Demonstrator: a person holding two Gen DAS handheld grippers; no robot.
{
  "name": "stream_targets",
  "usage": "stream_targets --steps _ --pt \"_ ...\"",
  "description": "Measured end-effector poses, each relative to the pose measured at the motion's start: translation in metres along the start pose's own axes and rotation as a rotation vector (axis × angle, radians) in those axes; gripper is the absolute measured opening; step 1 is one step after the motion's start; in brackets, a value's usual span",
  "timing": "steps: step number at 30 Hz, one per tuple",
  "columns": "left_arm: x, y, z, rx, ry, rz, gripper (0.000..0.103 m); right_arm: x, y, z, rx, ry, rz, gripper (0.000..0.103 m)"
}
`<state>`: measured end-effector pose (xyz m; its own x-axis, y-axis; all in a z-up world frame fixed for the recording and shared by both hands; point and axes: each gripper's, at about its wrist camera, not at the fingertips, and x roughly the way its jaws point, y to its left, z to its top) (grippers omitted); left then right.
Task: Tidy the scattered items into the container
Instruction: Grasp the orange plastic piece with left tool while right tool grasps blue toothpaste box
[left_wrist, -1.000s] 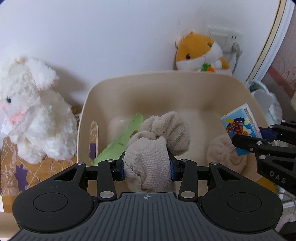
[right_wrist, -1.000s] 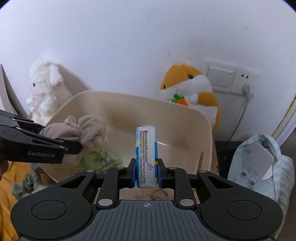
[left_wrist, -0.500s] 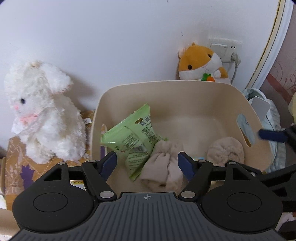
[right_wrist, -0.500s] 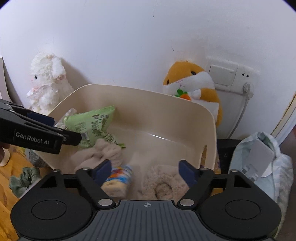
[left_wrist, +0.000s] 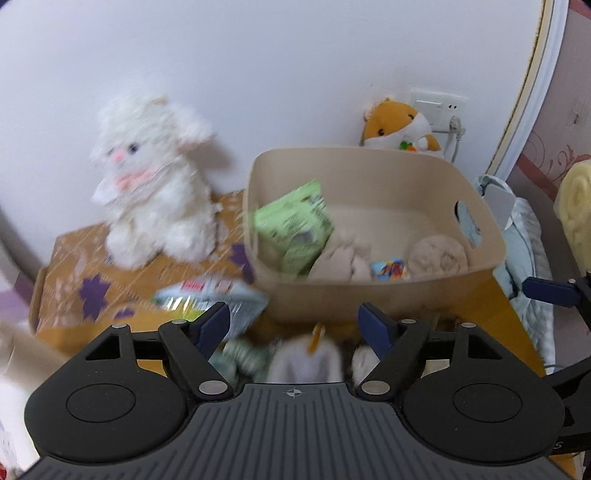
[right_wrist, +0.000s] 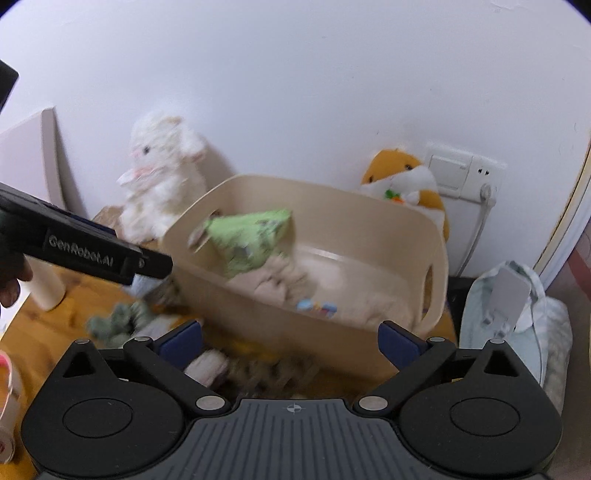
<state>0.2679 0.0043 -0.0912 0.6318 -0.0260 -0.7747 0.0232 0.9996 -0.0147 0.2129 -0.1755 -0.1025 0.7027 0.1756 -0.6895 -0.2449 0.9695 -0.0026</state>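
Observation:
The beige bin (left_wrist: 373, 291) (right_wrist: 306, 332) holds a green packet (left_wrist: 295, 225) (right_wrist: 251, 236), a beige cloth (left_wrist: 343, 258) (right_wrist: 277, 280), a small blue packet (left_wrist: 388, 268) (right_wrist: 317, 307) and a rolled beige sock (left_wrist: 437, 254). My left gripper (left_wrist: 293, 325) is open and empty, in front of the bin above blurred soft items: a white one (left_wrist: 306, 360) and a green scrunchie (left_wrist: 240, 356). My right gripper (right_wrist: 290, 341) is open and empty before the bin. A green scrunchie (right_wrist: 118, 321) and a pale item (right_wrist: 205, 365) lie below it.
A white plush rabbit (left_wrist: 155, 199) stands left of the bin on a patterned box (left_wrist: 92, 280). An orange hamster plush (left_wrist: 400, 129) sits behind the bin by a wall socket (right_wrist: 463, 173). A silvery snack packet (left_wrist: 210, 299) lies beside the bin. A light blue bundle (right_wrist: 513, 314) lies right.
Both grippers opened and dropped the beige cloth and the blue packet into the bin. Both then pulled back and away from the bin toward the items in front.

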Motion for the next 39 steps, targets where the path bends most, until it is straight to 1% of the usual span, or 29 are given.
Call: stream_targets --steps 2,4,6,9,14,16,18,20,23,27,33,36,39 --pt "-0.004 0.005 -0.016 -0.007 0.027 -0.003 0.078 -0.009 0.010 -0.012 0.008 -0.011 -0.016 0.103" --pt "-0.006 0.011 -0.031 -0.032 0.059 -0.011 0.078 -0.013 0.016 -0.023 0.022 0.004 0.003 0.103" --pt "-0.010 0.018 -0.048 -0.077 0.078 -0.006 0.078 -0.013 0.021 -0.035 0.049 0.042 0.025 0.103" --pt "-0.015 0.025 -0.072 -0.146 0.094 0.021 0.078 -0.011 0.025 -0.053 0.097 0.090 0.030 0.103" --pt "-0.013 0.029 -0.102 -0.255 0.154 0.011 0.078 0.002 0.026 -0.080 0.173 0.184 0.030 0.103" --pt "-0.008 0.026 -0.108 -0.256 0.180 0.015 0.078 0.007 0.028 -0.088 0.174 0.207 0.024 0.103" --pt "-0.003 0.022 -0.112 -0.234 0.194 0.026 0.078 0.009 0.032 -0.095 0.163 0.223 0.017 0.103" --pt "0.004 0.019 -0.115 -0.224 0.214 0.037 0.078 0.012 0.034 -0.099 0.153 0.240 -0.004 0.103" --pt "0.015 0.020 -0.120 -0.252 0.249 0.034 0.078 0.017 0.036 -0.104 0.125 0.259 -0.047 0.103" --pt "0.029 0.018 -0.123 -0.262 0.289 0.040 0.078 0.028 0.035 -0.107 0.135 0.278 -0.045 0.102" --pt "0.040 0.022 -0.123 -0.289 0.299 0.050 0.078 0.039 0.036 -0.107 0.123 0.290 -0.042 0.096" --pt "0.045 0.023 -0.124 -0.292 0.320 0.060 0.078 0.044 0.036 -0.107 0.116 0.299 -0.032 0.094" --pt "0.050 0.024 -0.125 -0.304 0.341 0.059 0.078 0.049 0.035 -0.108 0.126 0.314 -0.018 0.089"
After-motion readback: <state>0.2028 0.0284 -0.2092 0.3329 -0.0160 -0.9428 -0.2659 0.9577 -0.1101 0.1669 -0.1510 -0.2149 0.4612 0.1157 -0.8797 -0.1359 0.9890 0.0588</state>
